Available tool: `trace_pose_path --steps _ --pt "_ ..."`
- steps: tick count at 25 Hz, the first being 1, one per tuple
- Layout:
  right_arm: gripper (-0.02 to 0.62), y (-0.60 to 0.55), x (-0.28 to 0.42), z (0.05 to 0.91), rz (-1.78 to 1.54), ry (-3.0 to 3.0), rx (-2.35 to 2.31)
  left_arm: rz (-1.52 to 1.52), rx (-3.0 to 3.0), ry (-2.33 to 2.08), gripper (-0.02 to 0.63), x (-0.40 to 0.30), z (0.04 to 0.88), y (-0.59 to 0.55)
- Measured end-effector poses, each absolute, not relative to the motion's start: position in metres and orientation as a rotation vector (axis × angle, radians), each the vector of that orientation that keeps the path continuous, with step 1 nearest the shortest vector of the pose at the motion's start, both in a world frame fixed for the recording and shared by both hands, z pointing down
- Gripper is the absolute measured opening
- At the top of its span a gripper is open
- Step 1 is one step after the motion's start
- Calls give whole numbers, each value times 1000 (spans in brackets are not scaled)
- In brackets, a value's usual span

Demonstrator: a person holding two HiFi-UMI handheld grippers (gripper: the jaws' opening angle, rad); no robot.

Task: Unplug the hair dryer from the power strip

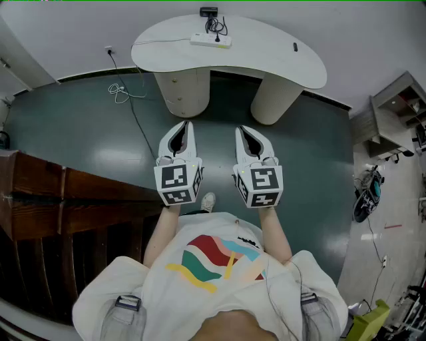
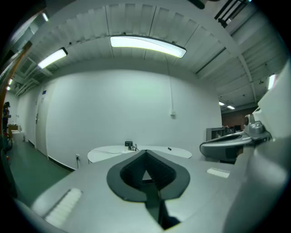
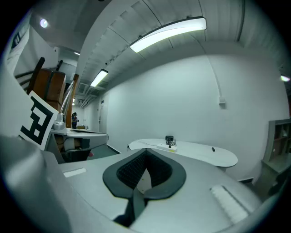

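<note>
Left gripper and right gripper hang side by side, well short of the white desk. Both pairs of fingers are pressed together, pinching nothing. On the desk lies the power strip, with the black hair dryer just behind it and its cord bunched between the 2.

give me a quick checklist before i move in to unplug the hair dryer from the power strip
1. left gripper empty, jaws together: ok
2. right gripper empty, jaws together: ok
3. power strip in view on the white table: ok
4. strip within reach: not ok, both grippers are held well short of the table
5. which plug is the hair dryer's: cannot tell, the black item and the cords behind the strip are too small to make out
</note>
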State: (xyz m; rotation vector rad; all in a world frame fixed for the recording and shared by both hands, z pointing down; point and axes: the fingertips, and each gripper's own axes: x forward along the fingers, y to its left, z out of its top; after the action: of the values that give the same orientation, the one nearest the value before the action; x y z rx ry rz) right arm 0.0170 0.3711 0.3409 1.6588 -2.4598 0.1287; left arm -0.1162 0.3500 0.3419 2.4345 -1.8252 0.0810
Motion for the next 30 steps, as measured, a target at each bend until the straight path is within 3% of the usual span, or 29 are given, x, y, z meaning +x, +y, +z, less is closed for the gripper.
trace_pose_path --steps 4,12,19,30 --pt "14 366 19 339 117 -2459 1667 164 2644 -1761 -2 -87 325 327" --pt "14 356 24 330 112 -2445 1728 31 2609 -1726 -2 -79 314 318" --pt "14 344 28 341 240 -2466 1775 -15 2525 -1736 -2 -100 332 328" --pt "14 326 -13 331 135 -2479 1731 -139 2616 -1756 -3 -137 306 306"
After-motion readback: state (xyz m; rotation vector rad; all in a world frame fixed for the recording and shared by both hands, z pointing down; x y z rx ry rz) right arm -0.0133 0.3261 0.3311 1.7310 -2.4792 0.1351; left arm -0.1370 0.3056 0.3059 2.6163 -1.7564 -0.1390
